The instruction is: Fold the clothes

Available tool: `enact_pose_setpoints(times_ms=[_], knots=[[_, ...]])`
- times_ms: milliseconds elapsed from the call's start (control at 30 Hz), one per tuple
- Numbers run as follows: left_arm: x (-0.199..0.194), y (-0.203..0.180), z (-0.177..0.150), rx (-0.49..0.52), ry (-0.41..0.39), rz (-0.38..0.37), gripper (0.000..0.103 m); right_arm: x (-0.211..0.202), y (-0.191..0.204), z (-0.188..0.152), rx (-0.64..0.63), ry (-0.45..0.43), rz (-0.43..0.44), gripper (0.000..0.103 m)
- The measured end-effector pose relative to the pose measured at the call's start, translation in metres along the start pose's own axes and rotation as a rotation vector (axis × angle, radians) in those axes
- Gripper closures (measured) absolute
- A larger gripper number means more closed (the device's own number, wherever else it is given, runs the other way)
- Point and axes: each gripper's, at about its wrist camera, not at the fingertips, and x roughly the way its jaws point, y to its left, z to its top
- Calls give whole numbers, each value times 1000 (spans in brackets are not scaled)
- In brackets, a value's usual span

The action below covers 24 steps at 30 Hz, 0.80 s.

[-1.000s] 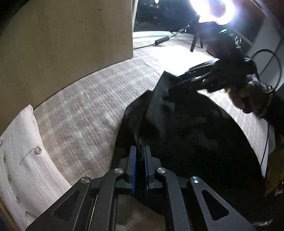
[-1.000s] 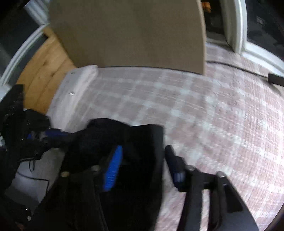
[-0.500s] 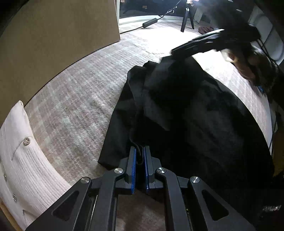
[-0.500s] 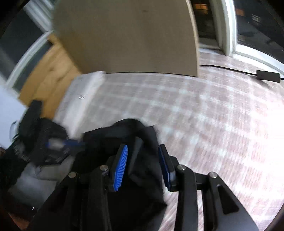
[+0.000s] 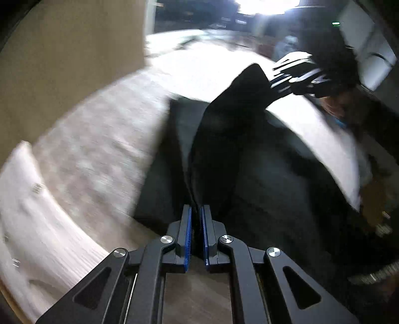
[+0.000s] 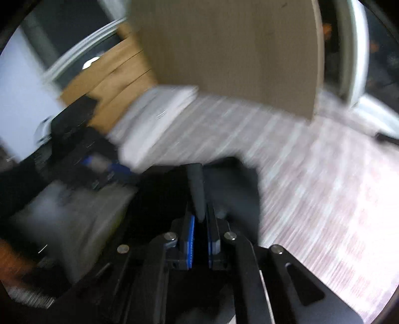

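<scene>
A black garment (image 5: 249,159) lies on a pale checked bedspread (image 5: 99,149). My left gripper (image 5: 195,211) is shut on its near edge. In the left wrist view my right gripper (image 5: 296,77) is at the garment's far corner and lifts it off the bed. In the right wrist view my right gripper (image 6: 199,214) is shut on a fold of the black garment (image 6: 232,189), with the left gripper (image 6: 99,164) blurred at the left. Both views are motion-blurred.
A white buttoned garment (image 5: 32,224) lies at the left edge of the bed. A tan headboard panel (image 5: 62,62) stands behind. A bright lamp (image 5: 266,2) glares at the top. A wooden cabinet (image 6: 109,74) stands beyond the bed.
My right gripper has closed on the far corner of the black garment and lifted it. The garment is now stretched between both grippers. Both views have shifted and blurred.
</scene>
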Motion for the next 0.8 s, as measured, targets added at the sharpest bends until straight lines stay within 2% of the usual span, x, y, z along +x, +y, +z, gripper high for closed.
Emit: enact_pose_setpoints(times_ms=[33,67,100,133,167,267,333,433,500,567,633,667,700,733,767,800], knots=[[-1,2,0,-3,1,-1,91,1,2,-10,-6,72,8,84],[-2,4,0,-7,1,-2,84,3,2,-18,-3,128,-31,65],[-3,6,0,-10,2,-2,80,3,1,-23,7,164,-62,56],[-4,8,0,-14,2,-3,78,1,-3,-25,27,168,-83,52],[-5,10,0,-17,3,-4,75,-3,-7,-25,51,158,-85,52],[-9,16,-1,-28,5,-6,71,-20,-26,-10,149,17,-6,48],[-11,20,-1,-35,6,-8,69,-17,-36,4,166,-40,-77,46],[-9,23,-3,-43,19,-10,68,12,-47,25,150,-27,-170,46],[0,19,-3,-39,40,-23,68,34,-50,35,129,-1,-160,46],[11,13,-1,-29,52,-48,68,52,-47,42,75,20,-196,46],[24,4,2,19,81,-18,68,67,-43,45,13,43,-235,47],[29,1,2,40,92,-10,70,73,-40,45,-1,59,-230,55],[28,6,4,16,87,28,79,77,-38,46,-14,71,-235,66],[28,13,7,-10,82,67,85,77,-37,47,-29,75,-256,87],[27,19,9,-36,76,106,91,75,-39,48,-18,71,-278,99],[27,26,11,-62,70,146,92,68,-47,50,37,50,-302,99]])
